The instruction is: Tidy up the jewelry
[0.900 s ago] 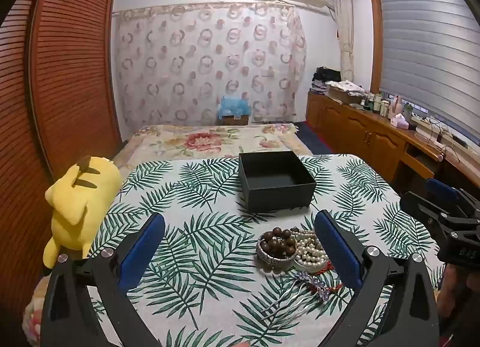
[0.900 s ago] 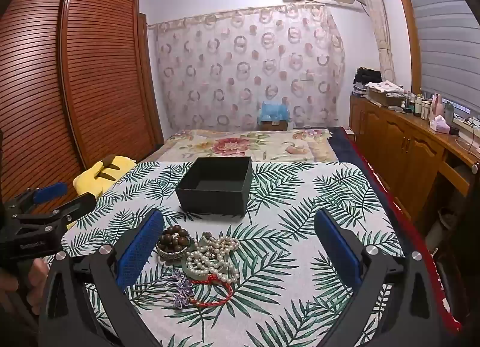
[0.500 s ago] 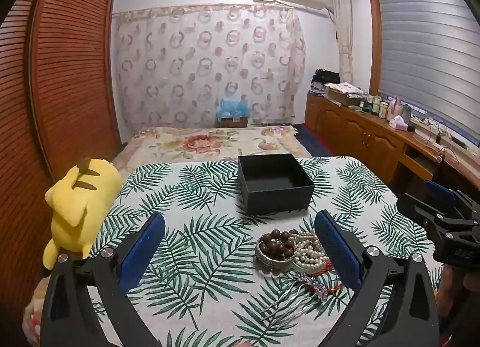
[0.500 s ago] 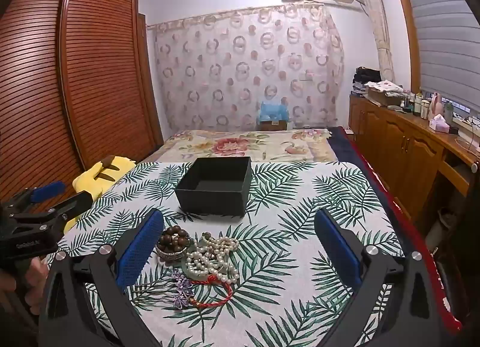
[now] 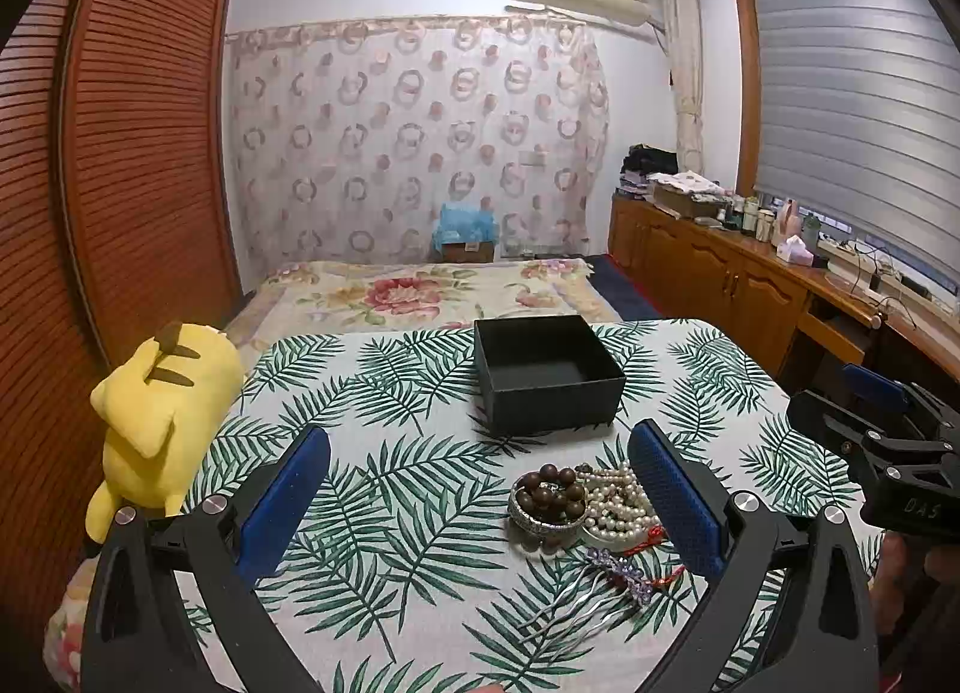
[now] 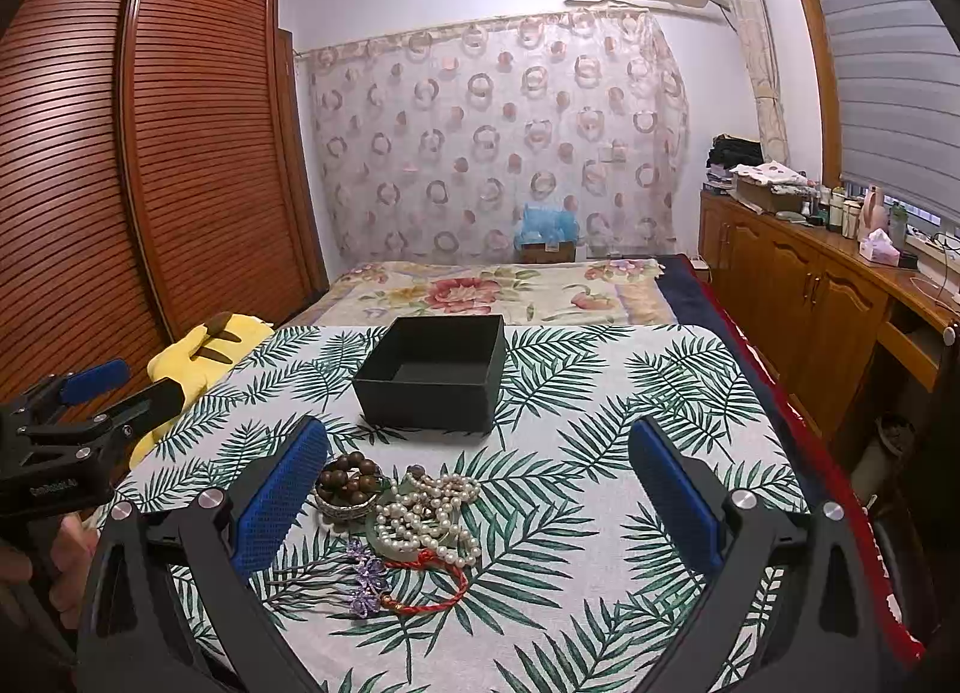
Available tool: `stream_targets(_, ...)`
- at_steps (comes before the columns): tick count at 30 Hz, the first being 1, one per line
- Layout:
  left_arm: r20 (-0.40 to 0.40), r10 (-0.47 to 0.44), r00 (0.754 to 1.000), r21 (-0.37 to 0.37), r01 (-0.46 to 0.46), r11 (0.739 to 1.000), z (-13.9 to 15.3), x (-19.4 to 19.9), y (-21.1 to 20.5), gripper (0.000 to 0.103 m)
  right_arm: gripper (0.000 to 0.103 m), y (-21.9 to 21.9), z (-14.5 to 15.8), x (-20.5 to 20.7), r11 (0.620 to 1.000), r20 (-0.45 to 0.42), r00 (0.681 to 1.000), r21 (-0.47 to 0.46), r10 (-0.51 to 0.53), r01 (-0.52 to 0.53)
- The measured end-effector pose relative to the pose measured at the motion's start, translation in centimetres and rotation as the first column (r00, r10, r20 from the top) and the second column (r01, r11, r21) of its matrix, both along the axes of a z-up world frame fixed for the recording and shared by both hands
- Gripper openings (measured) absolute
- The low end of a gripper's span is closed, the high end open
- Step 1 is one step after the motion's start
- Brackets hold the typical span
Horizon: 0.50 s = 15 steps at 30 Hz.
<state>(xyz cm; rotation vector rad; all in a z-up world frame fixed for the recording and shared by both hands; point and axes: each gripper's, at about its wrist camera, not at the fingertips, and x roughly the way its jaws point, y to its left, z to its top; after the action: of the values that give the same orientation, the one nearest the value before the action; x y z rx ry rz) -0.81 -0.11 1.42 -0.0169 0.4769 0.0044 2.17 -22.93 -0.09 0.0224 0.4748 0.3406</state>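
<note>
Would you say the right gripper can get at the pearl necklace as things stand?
Probably yes: the right gripper is open, the pearl necklace lies uncovered just ahead, toward its left finger, and nothing stands between.

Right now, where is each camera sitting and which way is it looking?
Left wrist: sits on the left tongs, looks across the table at the black box; the right tongs show.
Right wrist: sits on the right tongs, looks the same way; the left tongs show.
Both see the pearl necklace and bead bracelet.

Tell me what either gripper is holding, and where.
Nothing is held: left gripper and right gripper are both open and empty.
</note>
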Motion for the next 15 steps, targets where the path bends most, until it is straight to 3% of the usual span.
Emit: stream_targets(15, 0.001, 0.000, 1.000, 0.001, 0.000, 1.000, 0.10, -0.06, -0.09, 0.097, 0.101, 0.13, -0.12, 0.01, 1.000, 0.001, 1.000, 0.002, 0.000, 0.000)
